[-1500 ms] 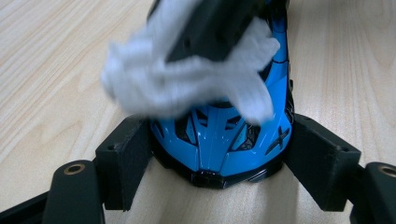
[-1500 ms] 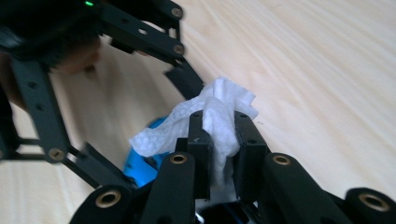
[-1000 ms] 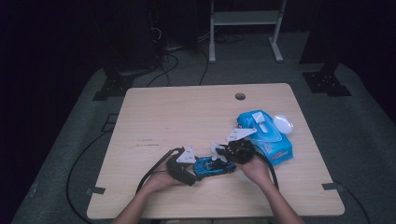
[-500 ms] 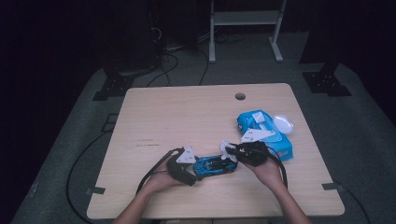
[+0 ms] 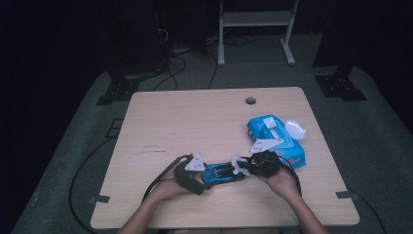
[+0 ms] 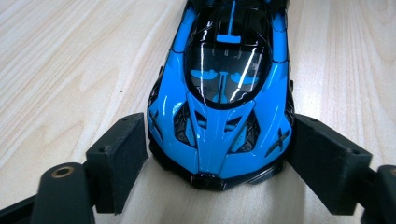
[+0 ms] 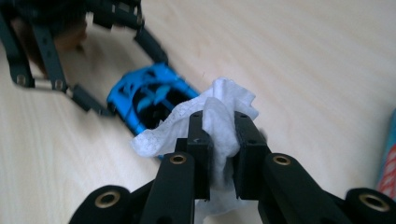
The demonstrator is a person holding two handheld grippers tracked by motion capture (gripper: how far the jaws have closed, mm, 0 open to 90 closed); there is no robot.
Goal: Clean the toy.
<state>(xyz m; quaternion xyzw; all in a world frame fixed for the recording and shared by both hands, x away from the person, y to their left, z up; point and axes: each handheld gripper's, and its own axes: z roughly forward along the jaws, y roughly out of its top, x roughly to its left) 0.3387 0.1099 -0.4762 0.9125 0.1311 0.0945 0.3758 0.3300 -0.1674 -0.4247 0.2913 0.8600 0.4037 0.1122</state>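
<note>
1. Toy car (image 5: 223, 172), bright blue, one only, lies on the surface (image 5: 195, 122) near its 6 o'clock edge, between two hands.
2. Left tool (image 5: 195, 176) brackets the car's nose at 9 o'clock; its jaws have just been opening, and its pads (image 6: 116, 158) look barely clear of the bodywork.
3. Right tool (image 7: 219, 126), at the car's 3 o'clock, is clamped on one white wipe (image 7: 219, 112).
4. Wiping appears underway: the wipe is at the car's tail, and most of the body seems left to do.
5. One blue wipe pack (image 5: 275, 139) sits toward 3 o'clock.
</note>
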